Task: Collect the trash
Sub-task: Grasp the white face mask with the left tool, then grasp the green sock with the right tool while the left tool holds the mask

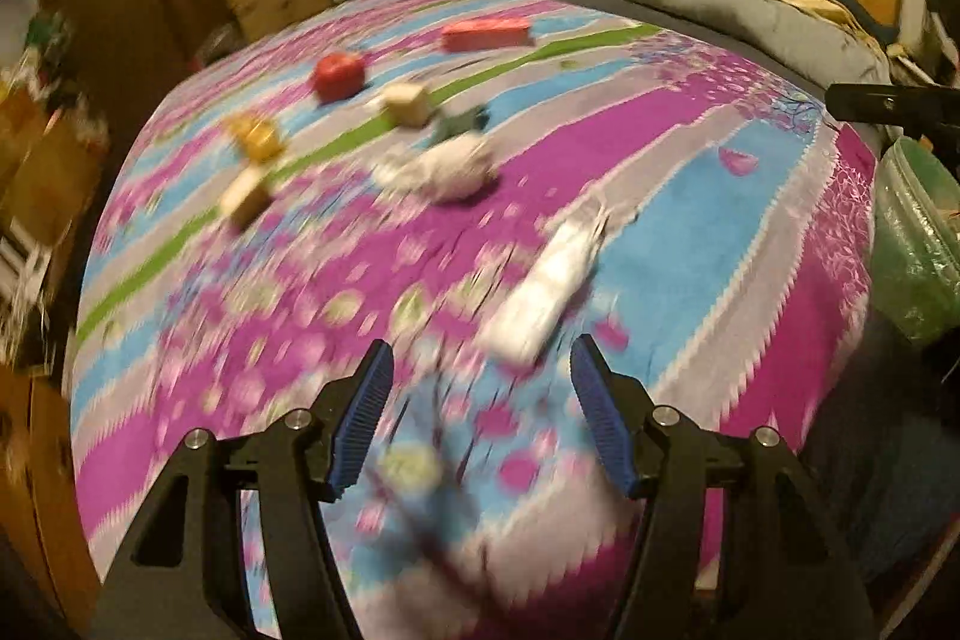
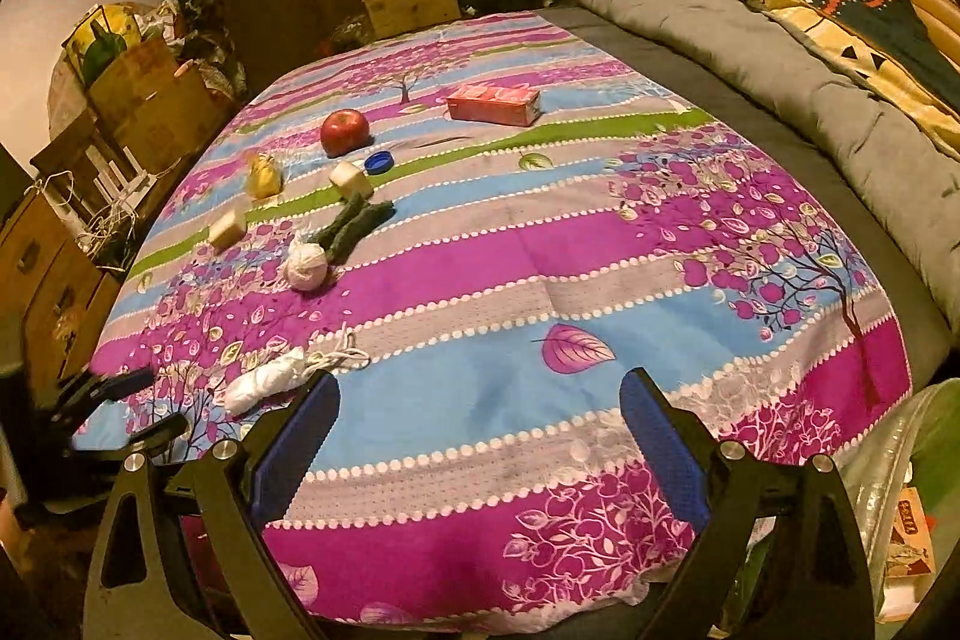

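Observation:
Trash lies on a striped floral bedsheet (image 2: pixel 540 280). A white rolled wrapper (image 1: pixel 546 286) with a string lies just ahead of my left gripper (image 1: pixel 481 345), which is open with nothing between its blue pads. In the right wrist view the wrapper (image 2: pixel 270 379) is left of my right gripper (image 2: pixel 480 379), which is wide open and empty over the sheet. Farther back lie a white crumpled ball (image 2: pixel 306 265), a green cloth (image 2: pixel 354 226), a yellow wrapper (image 2: pixel 264 178), a blue bottle cap (image 2: pixel 379 162), two beige cubes (image 2: pixel 351 179), a red apple (image 2: pixel 343 131) and a red box (image 2: pixel 493 103).
A green plastic bag (image 1: pixel 918 250) hangs open off the sheet's right edge. A grey quilt (image 2: pixel 750 40) and clothes cover the bed's right side. Cardboard boxes (image 2: pixel 156 100) and wooden furniture crowd the left and back. The left wrist view is blurred.

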{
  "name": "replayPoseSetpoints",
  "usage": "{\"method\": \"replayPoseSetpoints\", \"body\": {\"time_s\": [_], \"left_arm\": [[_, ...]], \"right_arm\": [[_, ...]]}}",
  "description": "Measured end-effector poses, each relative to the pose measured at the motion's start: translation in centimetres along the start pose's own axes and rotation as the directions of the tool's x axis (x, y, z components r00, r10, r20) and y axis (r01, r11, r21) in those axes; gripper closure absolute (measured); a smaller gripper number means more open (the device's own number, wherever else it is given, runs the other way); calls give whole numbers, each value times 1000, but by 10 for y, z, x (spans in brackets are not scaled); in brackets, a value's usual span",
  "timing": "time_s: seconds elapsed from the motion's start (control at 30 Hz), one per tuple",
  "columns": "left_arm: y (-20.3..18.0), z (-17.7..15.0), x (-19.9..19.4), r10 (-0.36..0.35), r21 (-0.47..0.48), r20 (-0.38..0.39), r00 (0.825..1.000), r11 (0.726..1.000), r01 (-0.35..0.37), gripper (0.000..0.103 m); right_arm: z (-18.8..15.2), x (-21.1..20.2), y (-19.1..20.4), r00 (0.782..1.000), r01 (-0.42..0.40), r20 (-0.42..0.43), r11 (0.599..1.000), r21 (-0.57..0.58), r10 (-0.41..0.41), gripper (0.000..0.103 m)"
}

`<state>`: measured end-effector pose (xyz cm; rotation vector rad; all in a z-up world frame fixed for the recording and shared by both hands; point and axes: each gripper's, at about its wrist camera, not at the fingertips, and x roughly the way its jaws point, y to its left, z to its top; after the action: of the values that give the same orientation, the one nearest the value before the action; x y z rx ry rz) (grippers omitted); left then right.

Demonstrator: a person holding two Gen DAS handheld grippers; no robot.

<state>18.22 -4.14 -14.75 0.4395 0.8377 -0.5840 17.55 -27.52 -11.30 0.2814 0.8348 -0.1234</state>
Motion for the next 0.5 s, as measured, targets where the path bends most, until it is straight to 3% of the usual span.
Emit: {"method": "replayPoseSetpoints", "body": {"time_s": [0.1,0.2,0.27,0.3,0.33,0.4,0.5], "left_arm": [[-8,19,20,-62,34,17,998,998,61,44],[-25,25,51,-54,156,-32,998,986,59,44],[-32,22,72,-63,185,-108,992,979,82,67],[-34,20,74,-62,194,-108,992,978,82,68],[-36,18,71,-67,204,-89,994,975,84,75],[-35,15,65,-96,195,-82,992,975,110,77],[-18,13,52,-112,83,-53,992,990,116,79]], "right_arm": [[1,2,-1,1000,10,-9,1000,-2,-10,9],[3,8,-5,999,13,-29,1000,5,-13,9],[6,11,-4,1000,4,-31,1000,0,-4,9],[8,12,-3,1000,0,-29,1000,-5,-1,9],[10,13,-1,1000,-5,-24,1000,-14,5,9],[15,17,6,1000,-23,-17,999,-38,22,9],[29,27,19,998,-64,-16,996,-67,63,11]]}}
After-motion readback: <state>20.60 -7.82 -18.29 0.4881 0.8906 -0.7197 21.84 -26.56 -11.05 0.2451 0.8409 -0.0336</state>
